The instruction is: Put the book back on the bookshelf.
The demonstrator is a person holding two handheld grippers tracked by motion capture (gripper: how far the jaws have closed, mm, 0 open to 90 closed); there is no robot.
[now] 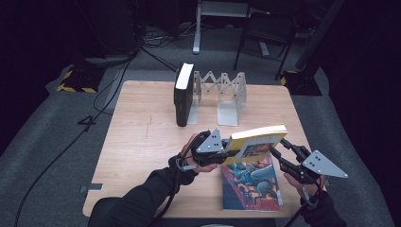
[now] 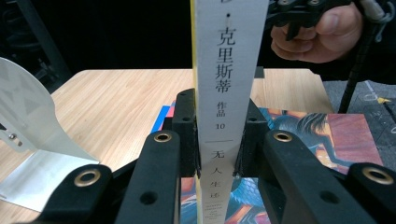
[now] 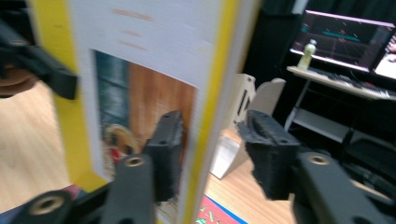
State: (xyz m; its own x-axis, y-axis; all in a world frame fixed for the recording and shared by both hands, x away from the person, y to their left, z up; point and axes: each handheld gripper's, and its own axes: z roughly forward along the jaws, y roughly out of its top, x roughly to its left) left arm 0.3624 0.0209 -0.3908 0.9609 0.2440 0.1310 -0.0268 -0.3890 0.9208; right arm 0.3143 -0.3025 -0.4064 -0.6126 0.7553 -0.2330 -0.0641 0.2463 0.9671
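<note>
The left tongs are clamped tight on the spine end of the yellow book, both pads pressing its white spine, and hold it tilted in the air above the worktop. The right tongs stand apart around the book's other edge: one pad lies close against the cover, the other clear of it. Beneath lies a colourful book, flat on the worktop.
</note>
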